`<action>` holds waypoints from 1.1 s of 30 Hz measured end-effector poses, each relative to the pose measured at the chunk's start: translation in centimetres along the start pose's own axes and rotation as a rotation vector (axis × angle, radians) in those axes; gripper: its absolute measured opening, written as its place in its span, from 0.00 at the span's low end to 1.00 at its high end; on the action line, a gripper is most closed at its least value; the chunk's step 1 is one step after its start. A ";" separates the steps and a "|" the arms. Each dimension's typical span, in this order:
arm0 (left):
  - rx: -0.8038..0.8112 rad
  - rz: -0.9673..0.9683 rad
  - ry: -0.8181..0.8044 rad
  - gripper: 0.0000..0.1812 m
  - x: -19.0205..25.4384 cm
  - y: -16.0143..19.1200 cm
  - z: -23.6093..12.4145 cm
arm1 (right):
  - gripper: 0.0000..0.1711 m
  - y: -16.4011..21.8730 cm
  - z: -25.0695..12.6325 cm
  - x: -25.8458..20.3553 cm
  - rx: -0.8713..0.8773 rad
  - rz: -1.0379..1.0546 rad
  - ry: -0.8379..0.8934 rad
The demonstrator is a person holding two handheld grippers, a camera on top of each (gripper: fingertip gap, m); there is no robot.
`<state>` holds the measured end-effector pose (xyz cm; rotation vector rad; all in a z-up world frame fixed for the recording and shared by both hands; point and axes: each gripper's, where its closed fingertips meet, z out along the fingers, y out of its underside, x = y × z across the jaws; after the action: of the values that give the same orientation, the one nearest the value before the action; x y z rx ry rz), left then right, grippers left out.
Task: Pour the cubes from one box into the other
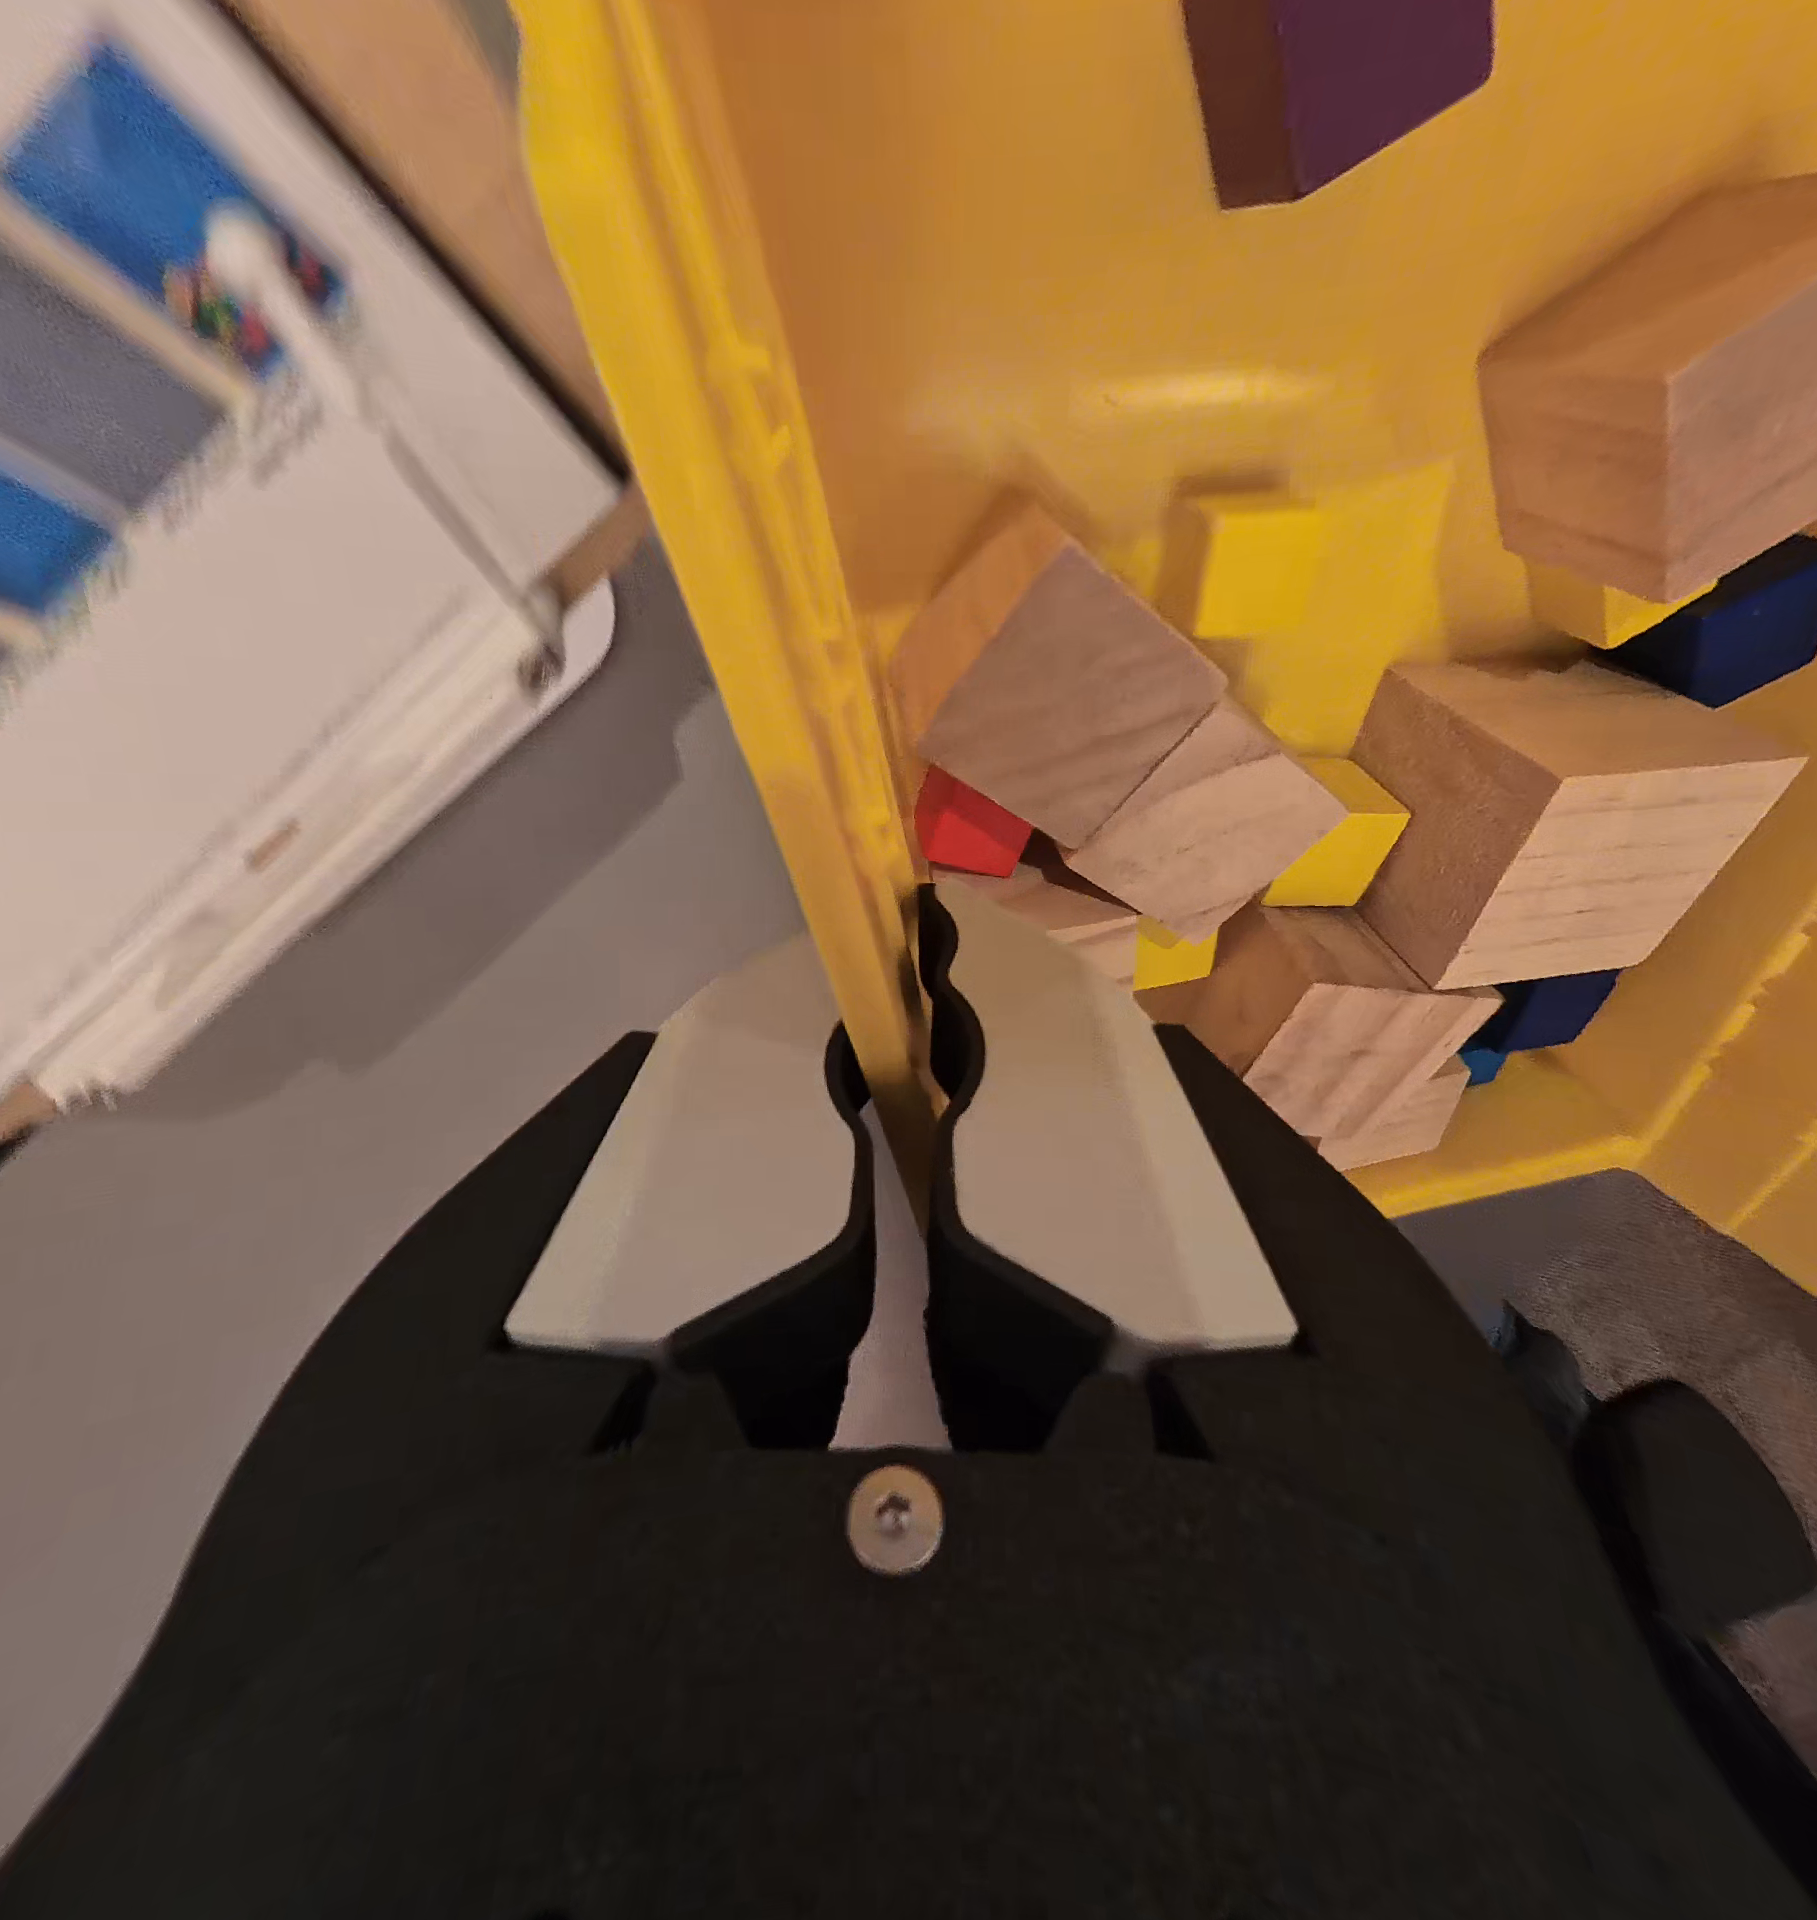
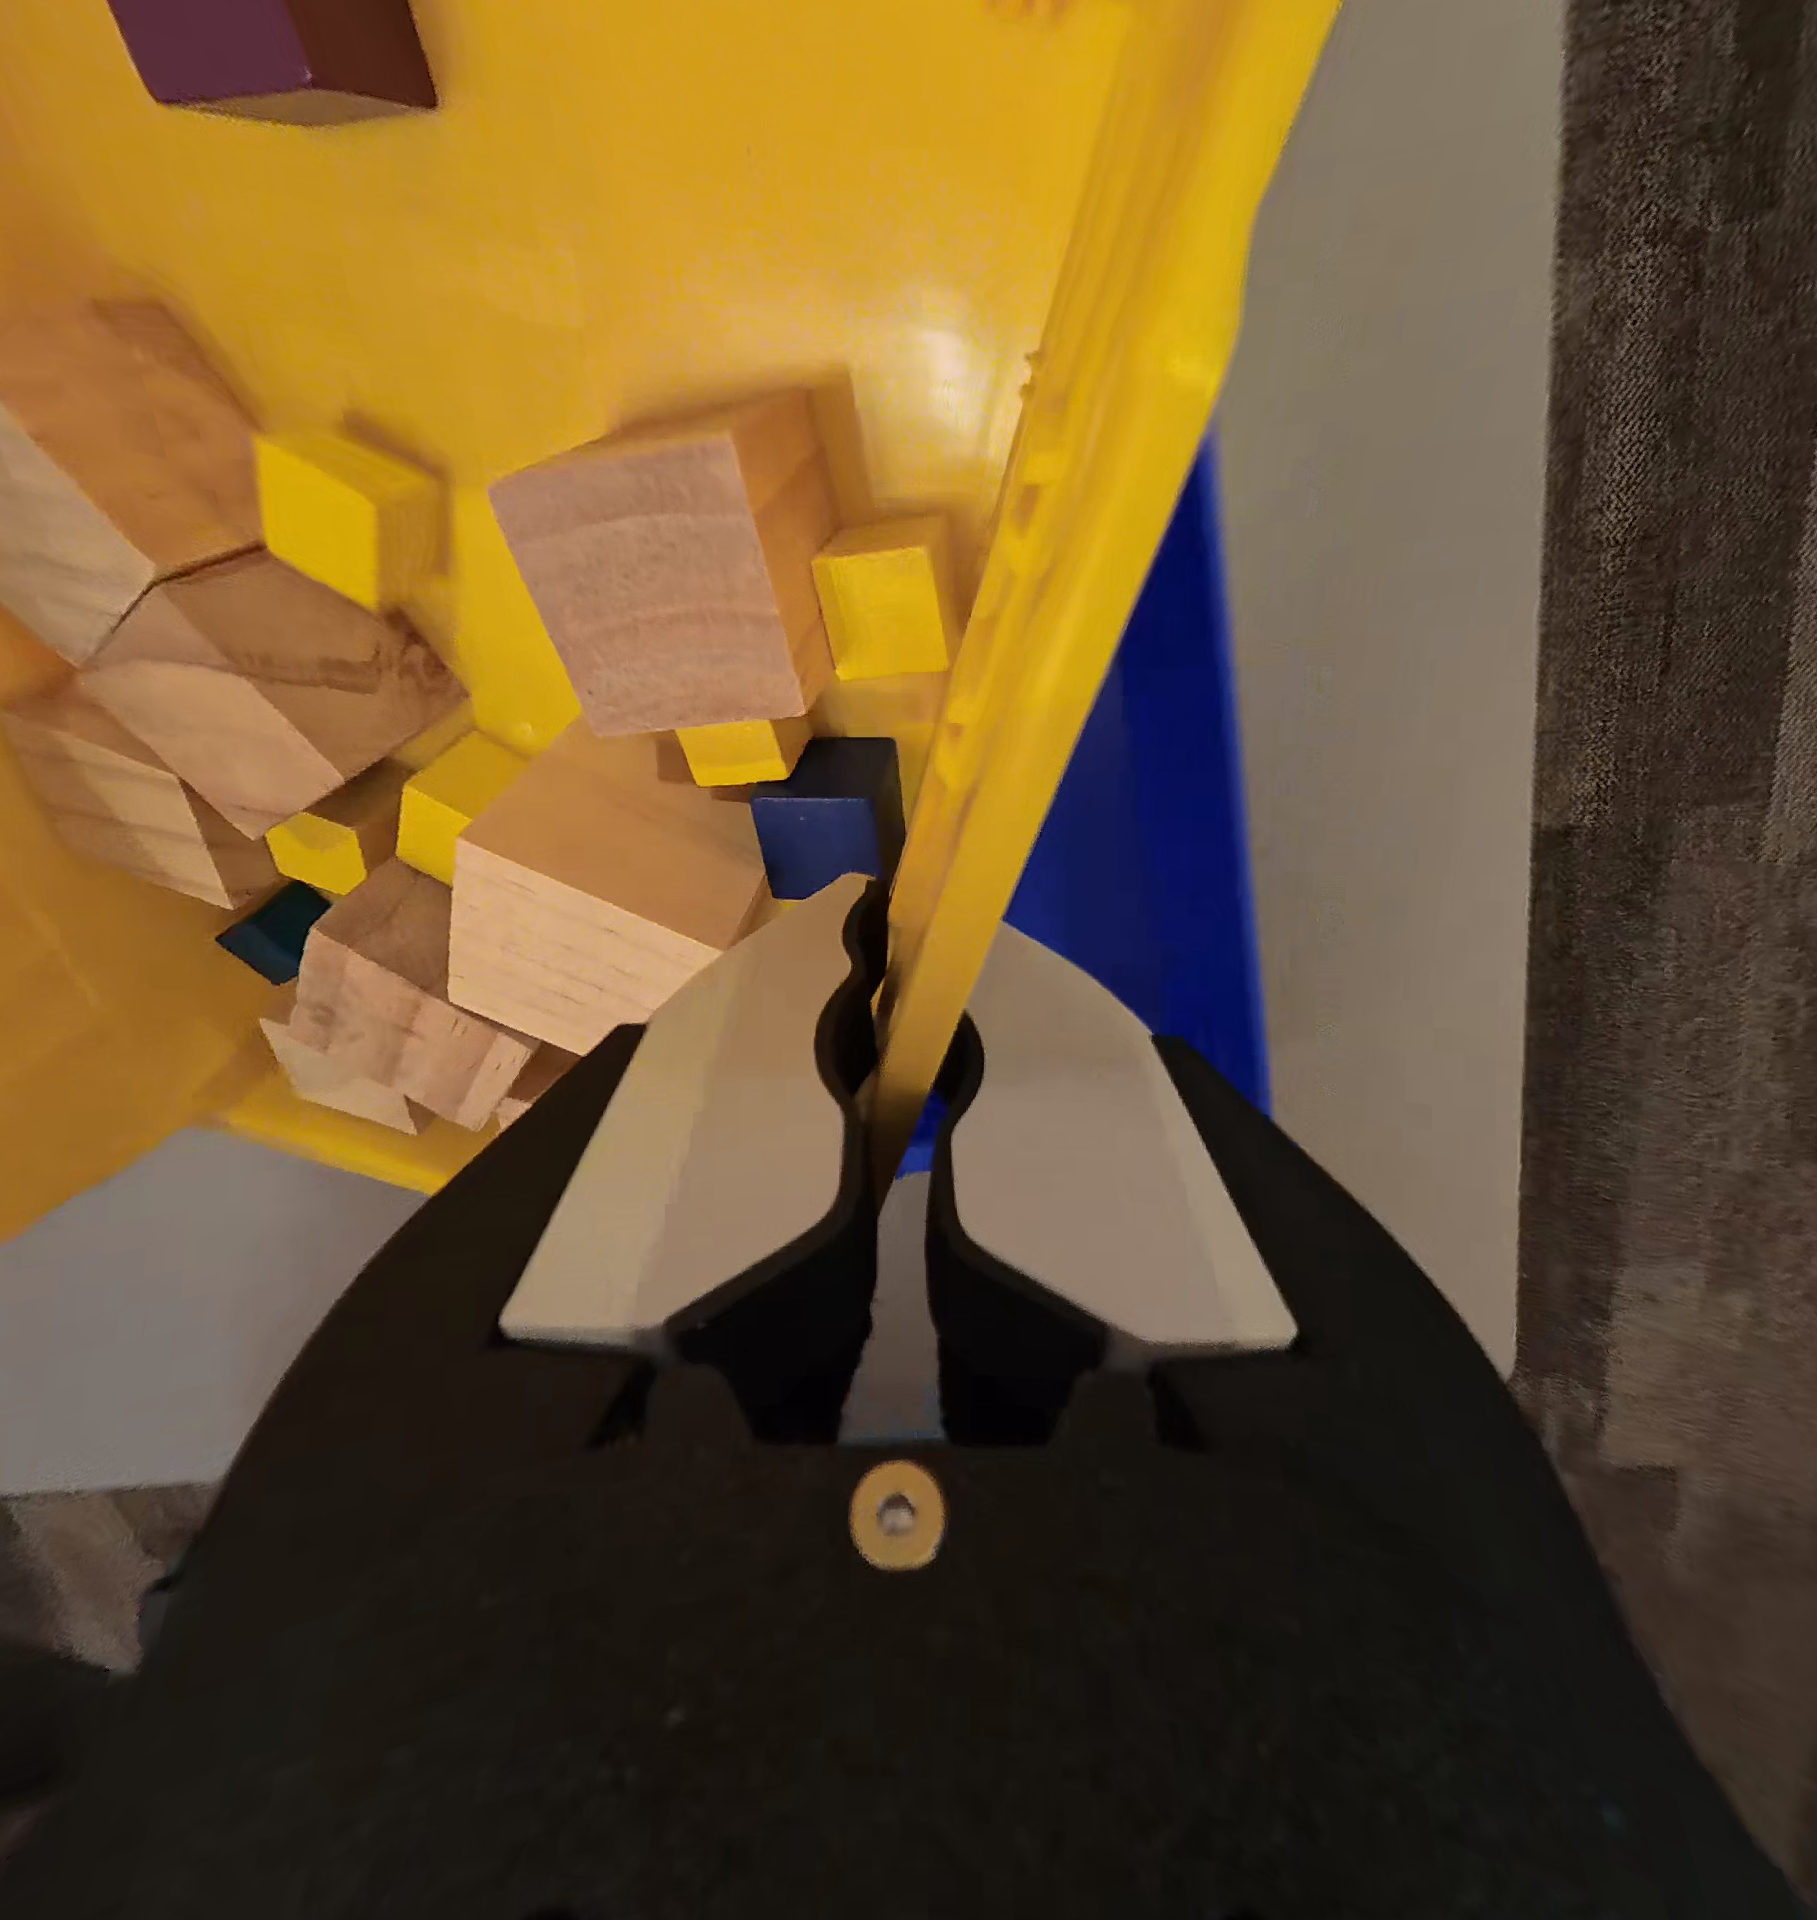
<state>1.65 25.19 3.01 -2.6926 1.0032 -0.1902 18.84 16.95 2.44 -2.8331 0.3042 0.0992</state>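
A yellow plastic box [image 1: 1039, 312] is held tilted between both grippers. My left gripper [image 1: 909, 997] is shut on its left wall. My right gripper [image 2: 888, 987] is shut on its right wall [image 2: 1070, 582]. Inside lie several wooden cubes [image 1: 1080, 707] [image 2: 655, 582], with small yellow cubes [image 1: 1340, 831] [image 2: 348, 499], dark blue cubes [image 1: 1756, 623] [image 2: 821, 821], a red cube [image 1: 966, 826] and a purple block [image 1: 1371, 73] [image 2: 218, 42]. The cubes are heaped toward the box's lower edge. A blue box [image 2: 1143, 790] shows behind the yellow wall in the right wrist view.
A white board with blue pictures [image 1: 208, 499] lies to the left on a grey surface [image 1: 416, 1039]. A grey-brown curtain or fabric [image 2: 1714, 727] hangs at the right, beside a pale surface [image 2: 1382, 623]. Grey fabric [image 1: 1662, 1299] shows below the yellow box.
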 end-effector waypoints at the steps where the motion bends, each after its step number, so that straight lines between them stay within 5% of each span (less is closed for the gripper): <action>1: 0.007 0.021 -0.020 0.02 0.6 -1.6 0.3 | 0.03 -0.6 0.3 1.1 0.015 0.023 -0.010; 6: 0.073 0.120 -0.134 0.02 2.4 -8.0 2.0 | 0.03 -3.1 2.9 5.2 0.098 0.120 -0.098; 17: 0.290 0.275 -0.333 0.02 4.9 -15.3 1.6 | 0.03 -7.2 5.0 9.6 0.321 0.247 -0.231; 33: 0.689 0.222 -0.390 0.02 6.4 -14.2 0.3 | 0.03 -7.8 3.7 10.8 0.642 0.110 -0.145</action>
<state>15.40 31.39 6.99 -1.8872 0.8936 0.0339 30.95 23.17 0.02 -2.1619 0.3786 0.1905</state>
